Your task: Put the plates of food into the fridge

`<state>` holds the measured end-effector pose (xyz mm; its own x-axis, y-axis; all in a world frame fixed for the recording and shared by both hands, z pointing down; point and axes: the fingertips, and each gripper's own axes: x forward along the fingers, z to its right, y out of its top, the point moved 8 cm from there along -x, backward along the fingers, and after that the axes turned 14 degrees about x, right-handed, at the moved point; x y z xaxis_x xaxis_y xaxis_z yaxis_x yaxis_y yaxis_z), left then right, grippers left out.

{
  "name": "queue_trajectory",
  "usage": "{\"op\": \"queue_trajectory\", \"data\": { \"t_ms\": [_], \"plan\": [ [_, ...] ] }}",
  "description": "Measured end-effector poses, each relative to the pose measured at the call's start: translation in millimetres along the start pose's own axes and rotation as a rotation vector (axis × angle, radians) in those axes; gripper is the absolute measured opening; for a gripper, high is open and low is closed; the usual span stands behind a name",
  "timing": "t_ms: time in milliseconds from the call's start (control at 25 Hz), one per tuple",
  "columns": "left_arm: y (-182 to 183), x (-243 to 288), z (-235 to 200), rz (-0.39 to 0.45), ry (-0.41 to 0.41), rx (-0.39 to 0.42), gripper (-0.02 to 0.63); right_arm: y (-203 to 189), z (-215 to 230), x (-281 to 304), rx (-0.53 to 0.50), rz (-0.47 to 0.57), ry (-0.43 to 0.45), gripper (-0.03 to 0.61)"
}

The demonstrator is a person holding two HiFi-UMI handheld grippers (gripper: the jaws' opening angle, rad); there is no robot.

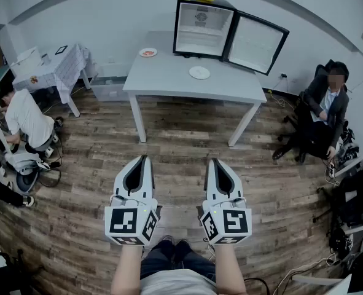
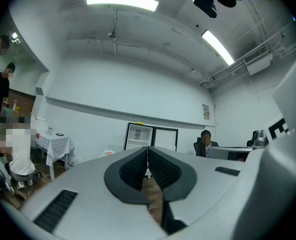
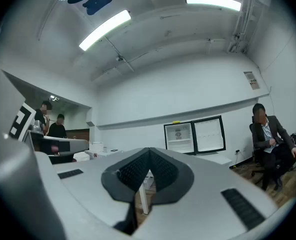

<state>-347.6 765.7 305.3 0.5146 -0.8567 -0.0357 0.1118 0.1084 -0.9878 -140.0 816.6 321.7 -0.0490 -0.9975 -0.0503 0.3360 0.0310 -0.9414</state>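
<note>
Both grippers level, well short of the table (image 1: 169,78). Left gripper (image 1: 145,159) and right gripper (image 1: 213,162) clenched, nothing between jaws. Fridge (image 1: 199,32) at table's back, mouth facing the person, door (image 1: 255,45) swung right. Plate of food (image 1: 148,52) flat beside fridge's left; white plate (image 1: 199,72) flat mid-table.

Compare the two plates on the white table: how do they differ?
The left plate carries reddish food; the middle plate looks plain white, its content unclear. The left plate sits near the far left corner of the table, left of the fridge; the middle plate lies in front of the open fridge, nearer the person. Both are round and lie flat outside the fridge.
</note>
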Motion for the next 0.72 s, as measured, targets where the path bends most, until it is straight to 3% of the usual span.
{"op": "queue_trajectory", "data": {
  "t_ms": [480, 720],
  "plan": [
    [4.8, -2.6, 4.5, 0.007, -0.004, 0.003, 0.009, 4.0, 0.5, -5.3, 0.004, 0.006, -0.002, 0.014],
    [-1.3, -4.2, 6.6, -0.008, 0.001, 0.0, 0.009, 0.2, 8.6, -9.3, 0.087, 0.016, 0.009, 0.015]
  ]
}}
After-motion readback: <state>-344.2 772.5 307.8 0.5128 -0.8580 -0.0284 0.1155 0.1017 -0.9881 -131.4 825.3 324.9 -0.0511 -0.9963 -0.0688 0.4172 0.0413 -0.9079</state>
